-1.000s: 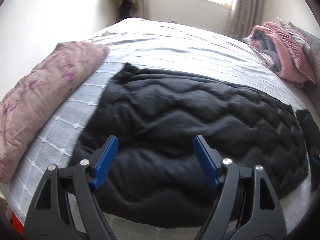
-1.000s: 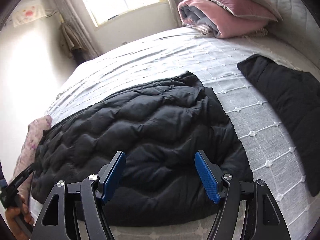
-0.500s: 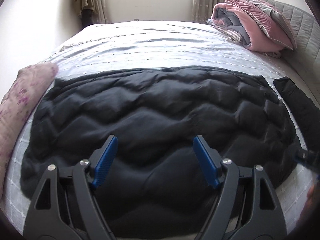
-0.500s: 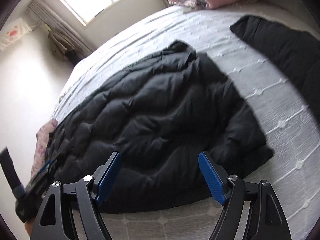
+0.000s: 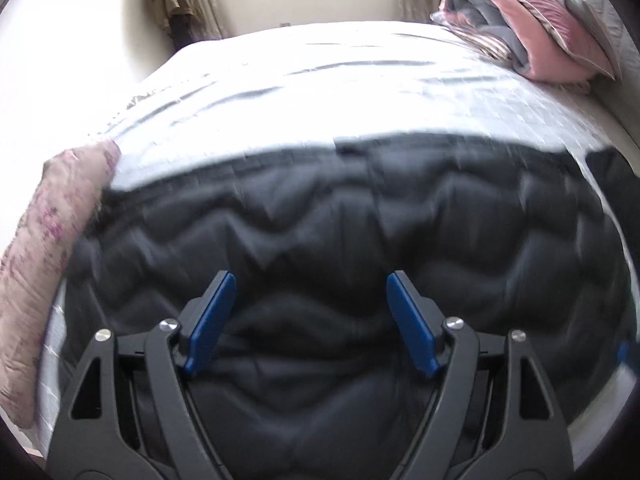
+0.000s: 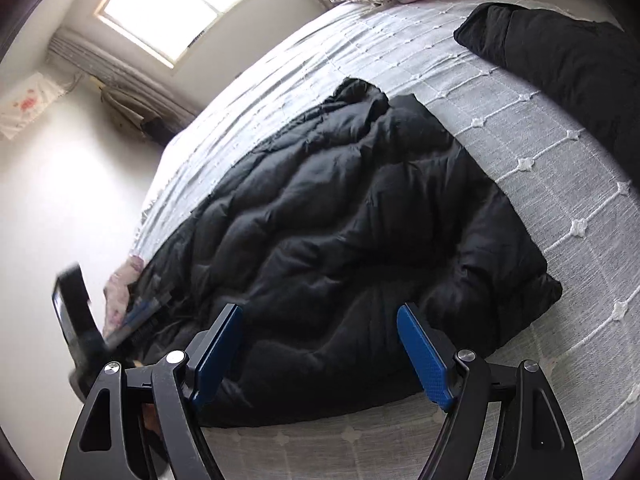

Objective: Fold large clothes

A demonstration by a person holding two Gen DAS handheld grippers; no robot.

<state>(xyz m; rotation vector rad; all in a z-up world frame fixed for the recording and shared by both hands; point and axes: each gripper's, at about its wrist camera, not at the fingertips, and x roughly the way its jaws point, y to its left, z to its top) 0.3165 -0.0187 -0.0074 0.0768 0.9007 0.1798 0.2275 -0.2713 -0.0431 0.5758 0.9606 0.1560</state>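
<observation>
A large black quilted jacket (image 5: 340, 220) lies folded flat on the pale grey bedspread (image 5: 320, 92); it also shows in the right wrist view (image 6: 340, 220). My left gripper (image 5: 308, 320) is open and empty, close above the jacket's near part. My right gripper (image 6: 320, 356) is open and empty, above the jacket's near right corner. The left gripper (image 6: 136, 316) shows blurred at the jacket's left end in the right wrist view.
A pink floral folded quilt (image 5: 44, 240) lies against the jacket's left end. A pink and grey bedding pile (image 5: 532, 28) sits at the far right by the headboard. Another black garment (image 6: 572, 68) lies to the right. A window (image 6: 180, 4) is beyond the bed.
My left gripper has moved lower and closer over the jacket. My right gripper has tilted and come nearer the jacket's near right corner. Both stay open.
</observation>
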